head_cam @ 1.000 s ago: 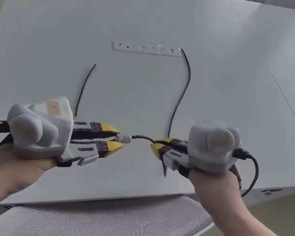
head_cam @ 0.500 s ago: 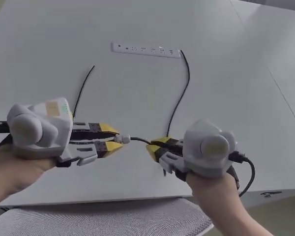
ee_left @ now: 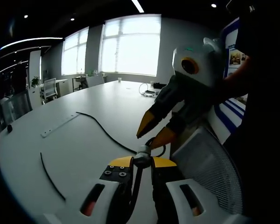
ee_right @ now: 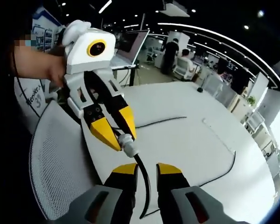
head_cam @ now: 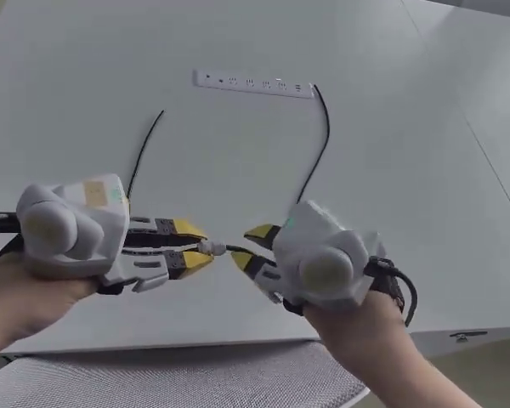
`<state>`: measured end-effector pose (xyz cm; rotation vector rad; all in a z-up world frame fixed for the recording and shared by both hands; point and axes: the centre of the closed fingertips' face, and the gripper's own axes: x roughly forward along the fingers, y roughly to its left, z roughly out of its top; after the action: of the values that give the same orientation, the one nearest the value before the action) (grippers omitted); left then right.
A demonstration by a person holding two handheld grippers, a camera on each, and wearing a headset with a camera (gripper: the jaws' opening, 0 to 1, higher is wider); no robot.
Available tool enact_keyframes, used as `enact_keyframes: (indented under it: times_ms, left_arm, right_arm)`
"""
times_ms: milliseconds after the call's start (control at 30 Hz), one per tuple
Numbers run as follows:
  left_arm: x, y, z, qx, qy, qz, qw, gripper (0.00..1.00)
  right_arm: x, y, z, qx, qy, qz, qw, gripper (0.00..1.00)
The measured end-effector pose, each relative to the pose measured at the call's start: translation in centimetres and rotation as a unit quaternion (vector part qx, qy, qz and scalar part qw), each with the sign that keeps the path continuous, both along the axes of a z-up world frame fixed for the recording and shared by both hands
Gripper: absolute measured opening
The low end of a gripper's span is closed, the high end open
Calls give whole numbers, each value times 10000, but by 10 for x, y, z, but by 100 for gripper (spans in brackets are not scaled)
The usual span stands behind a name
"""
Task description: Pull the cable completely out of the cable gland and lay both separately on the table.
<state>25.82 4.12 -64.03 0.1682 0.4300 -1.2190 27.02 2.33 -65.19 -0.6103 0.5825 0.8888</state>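
Hidden: most of the small pale-grey cable gland [ee_left: 142,157], buried between the yellow-tipped fingers [ee_left: 122,162] of the left gripper [head_cam: 195,245], which are pressed shut on it. Only its nose poking out.

Thin black cable [ee_right: 140,161] leaving that nose and passing through the gap of the right gripper [ee_right: 148,169]. Fingers there spread, not pinching it as far as visible.

Beyond that, cable covered by the right gripper's white body in the head view. Probably the same strand as the one curving across the white counter [head_cam: 391,170] up to the end of the white power strip [head_cam: 253,84].

Gland and both grippers held raised near the counter's near edge, with a grey mesh chair back [head_cam: 195,374] just this side of it, partly cut off by the frame. Short loose black wire [head_cam: 144,153] lying left of centre. Broad bare surface ahead and to the right.
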Motion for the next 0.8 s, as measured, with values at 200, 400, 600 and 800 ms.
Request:
enact_keyframes:
  times_ms: [200,400,600,800]
  left_arm:
    - [4,-1,1,38,-20,-41,10000,15]
    - [5,-1,-1,75,-25,-100,9999,15]
    - [6,1,-3,73,-1,-96,9999,15]
    - [13,6,0,45,12,32,10000,15]
  right_arm:
    - [-1,6,0,-753,-372,669,9942,6]
    - [-5,10,-4,-876,-441,855,9915,1]
    - [-4,11,-5,-779,-322,817,9931,0]
    - [6,1,-6,-575,-132,440,9973,0]
